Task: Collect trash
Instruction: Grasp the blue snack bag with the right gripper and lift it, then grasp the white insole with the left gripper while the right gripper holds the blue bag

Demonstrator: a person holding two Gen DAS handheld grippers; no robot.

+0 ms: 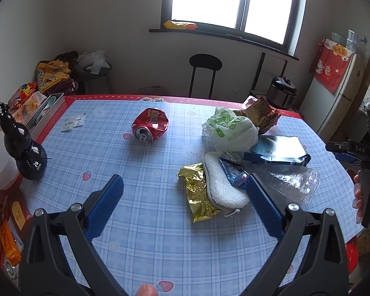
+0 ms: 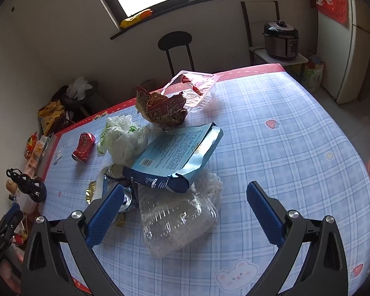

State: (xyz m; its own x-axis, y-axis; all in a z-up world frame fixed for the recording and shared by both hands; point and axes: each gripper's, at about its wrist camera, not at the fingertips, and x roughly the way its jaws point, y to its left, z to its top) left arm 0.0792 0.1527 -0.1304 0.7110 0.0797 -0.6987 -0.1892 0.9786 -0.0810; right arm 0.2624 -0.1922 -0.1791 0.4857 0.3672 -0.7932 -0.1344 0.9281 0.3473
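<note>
Trash lies on a blue checked tablecloth (image 1: 148,222). A crushed red can (image 1: 150,125) lies alone at the far middle. To its right is a pile: a white-green plastic bag (image 1: 231,130), a brown snack wrapper (image 1: 262,114), a blue foil pouch (image 1: 278,151), a clear plastic clamshell (image 1: 293,185), a gold wrapper (image 1: 197,194) and a white sponge pad (image 1: 222,185). My left gripper (image 1: 185,181) is open and empty above the table, its right finger by the pad. My right gripper (image 2: 185,190) is open and empty, over the clamshell (image 2: 177,219) and pouch (image 2: 177,155).
A black gourd-shaped bottle (image 1: 25,153), a metal tin (image 1: 47,108) and snack packets stand along the left edge. A clear tray (image 2: 192,88) lies at the table's far edge. A black stool (image 1: 204,74), a rice cooker (image 2: 281,39) and a fridge stand beyond.
</note>
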